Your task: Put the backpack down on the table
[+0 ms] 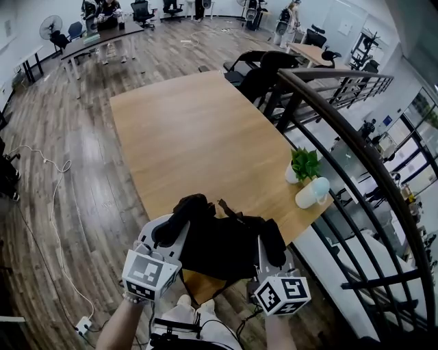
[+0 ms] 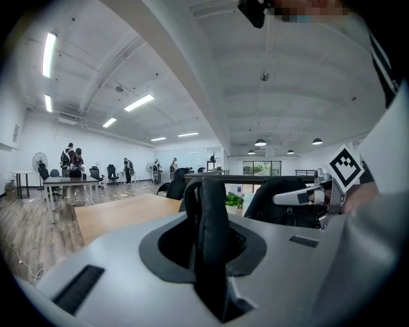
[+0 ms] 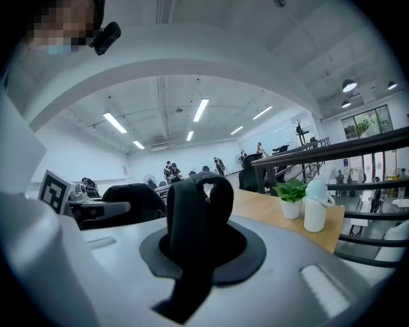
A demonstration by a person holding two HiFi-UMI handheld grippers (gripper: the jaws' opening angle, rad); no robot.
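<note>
While your left gripper (image 1: 170, 231) and right gripper (image 1: 272, 245) each clamp a black strap (image 2: 211, 236) between their jaws, the backpack (image 1: 220, 245) hangs at the table's (image 1: 198, 137) near edge. Release it here and it could slide off toward you.

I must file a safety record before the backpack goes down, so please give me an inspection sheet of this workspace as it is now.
Surface: wooden table, mostly bare.
Job's things: black backpack held over the table's near edge; whether it rests on the wood cannot be told.
Clutter: potted plant and white bottle at the table's right edge.
Grippers: left tongs and right tongs each shut on a backpack strap.
Cables: white cable on the floor left of the table, leading to a power strip.
Surroundings: dark railing on the right, office chairs at the far end, people at a distant desk.
</note>
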